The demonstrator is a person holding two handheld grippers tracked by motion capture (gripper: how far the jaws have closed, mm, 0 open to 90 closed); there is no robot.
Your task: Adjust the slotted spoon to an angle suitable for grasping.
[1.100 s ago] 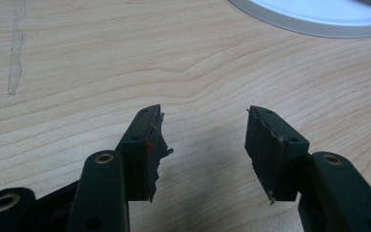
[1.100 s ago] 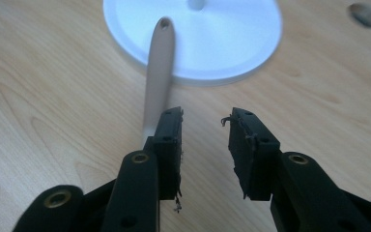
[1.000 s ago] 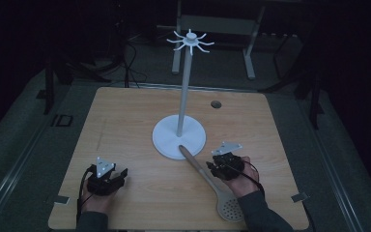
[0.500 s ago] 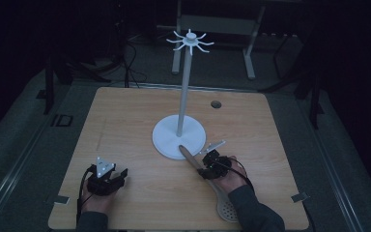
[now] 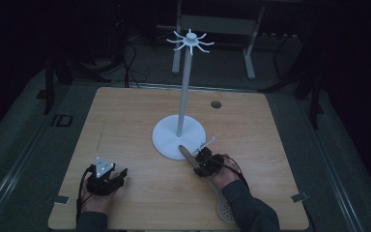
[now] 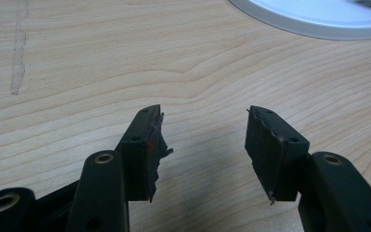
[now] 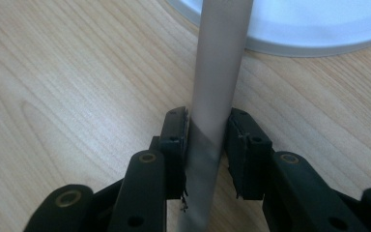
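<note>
The slotted spoon (image 5: 211, 186) lay flat on the wooden worktop (image 5: 125, 121), its grey handle (image 7: 212, 96) running up between the jaws of the right gripper (image 5: 200, 162) and ending on the rim of the white stand's base (image 5: 166, 140) just beyond them. A second earlier that gripper had hovered beside the handle; it then dropped over it, and its jaws had just been closing, so both pads (image 7: 176, 140) stood tight against the handle's sides, pinching it. That suggested the grasp was made and the lift toward the hooks (image 5: 191, 41) atop the pole could begin. The spoon's perforated bowl sat behind the jaws, partly hidden by the person's sleeve. The left gripper (image 5: 121, 175) rested well apart, its jaws spread over bare wood (image 6: 200, 92), nothing between them.
</note>
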